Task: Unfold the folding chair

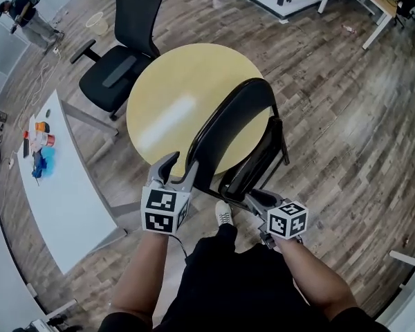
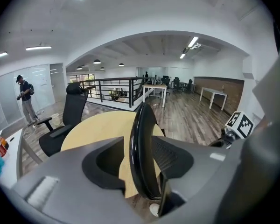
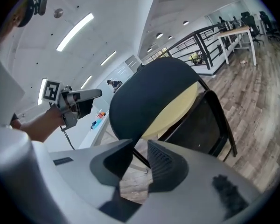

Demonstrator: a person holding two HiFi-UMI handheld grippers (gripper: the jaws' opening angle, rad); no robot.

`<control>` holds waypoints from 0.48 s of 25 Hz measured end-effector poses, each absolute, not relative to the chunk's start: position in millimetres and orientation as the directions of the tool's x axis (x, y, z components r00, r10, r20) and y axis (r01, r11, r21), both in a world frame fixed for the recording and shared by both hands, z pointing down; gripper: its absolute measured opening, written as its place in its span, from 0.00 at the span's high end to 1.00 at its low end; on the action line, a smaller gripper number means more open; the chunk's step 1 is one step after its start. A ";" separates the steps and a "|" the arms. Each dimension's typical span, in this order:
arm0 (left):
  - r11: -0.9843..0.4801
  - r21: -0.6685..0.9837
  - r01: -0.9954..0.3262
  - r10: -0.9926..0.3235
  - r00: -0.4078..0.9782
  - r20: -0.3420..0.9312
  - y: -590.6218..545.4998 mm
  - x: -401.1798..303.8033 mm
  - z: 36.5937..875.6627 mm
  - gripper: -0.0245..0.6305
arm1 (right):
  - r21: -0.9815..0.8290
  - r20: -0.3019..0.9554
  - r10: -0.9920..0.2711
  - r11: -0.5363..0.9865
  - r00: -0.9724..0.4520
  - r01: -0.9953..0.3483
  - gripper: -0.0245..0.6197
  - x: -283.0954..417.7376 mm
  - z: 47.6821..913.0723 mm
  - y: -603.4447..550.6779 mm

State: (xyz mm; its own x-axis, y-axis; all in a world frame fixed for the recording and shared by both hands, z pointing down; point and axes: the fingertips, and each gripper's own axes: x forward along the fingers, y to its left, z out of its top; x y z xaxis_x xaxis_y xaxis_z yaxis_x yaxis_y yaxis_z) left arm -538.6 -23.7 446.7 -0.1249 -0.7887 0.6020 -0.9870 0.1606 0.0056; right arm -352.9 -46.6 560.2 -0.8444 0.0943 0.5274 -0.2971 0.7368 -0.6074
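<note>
A black folding chair (image 1: 243, 133) stands against the near edge of the round yellow table (image 1: 173, 92), its seat (image 3: 200, 125) tilted steeply up beside the backrest (image 3: 149, 97). My left gripper (image 1: 182, 166) is at the left edge of the backrest. In the left gripper view its jaws stand wide apart around the rim of the backrest (image 2: 141, 139) without pressing on it. My right gripper (image 1: 253, 198) is low at the chair's right side, near the frame. Its jaws (image 3: 140, 148) are parted, with a thin frame tube showing in the gap.
A black office chair (image 1: 121, 61) stands left of the round table. A long white table (image 1: 62, 185) with small items runs along the left. A person (image 1: 28, 16) stands far off at the top left. My shoe (image 1: 223, 213) is by the chair's legs.
</note>
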 end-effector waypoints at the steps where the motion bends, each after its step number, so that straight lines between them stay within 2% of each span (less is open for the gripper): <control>1: 0.136 0.010 -0.991 -0.786 -0.102 0.610 -30.5 -543.7 450.6 0.67 | -0.615 0.528 0.095 0.728 -0.844 -0.303 0.82 -359.3 565.7 -45.2; 6: 0.008 0.035 -0.999 -0.771 0.016 0.637 -68.0 -558.0 466.1 0.63 | -0.674 0.538 0.064 0.631 -0.841 -0.383 0.77 -380.4 600.3 -49.9; 12: -0.119 0.186 -0.975 -0.687 0.216 0.693 -106.2 -552.2 486.4 0.63 | -0.686 0.561 0.021 0.571 -0.827 -0.451 0.76 -382.2 618.5 -62.3</control>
State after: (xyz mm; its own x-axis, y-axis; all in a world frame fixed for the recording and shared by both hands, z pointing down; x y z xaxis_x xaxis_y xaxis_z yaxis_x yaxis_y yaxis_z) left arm -552.2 -106.2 486.4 0.2161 -0.6874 0.6934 -0.9753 -0.1189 0.1861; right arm -382.2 -62.3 618.5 -0.8272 0.0210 0.5615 -0.4511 0.5710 -0.6859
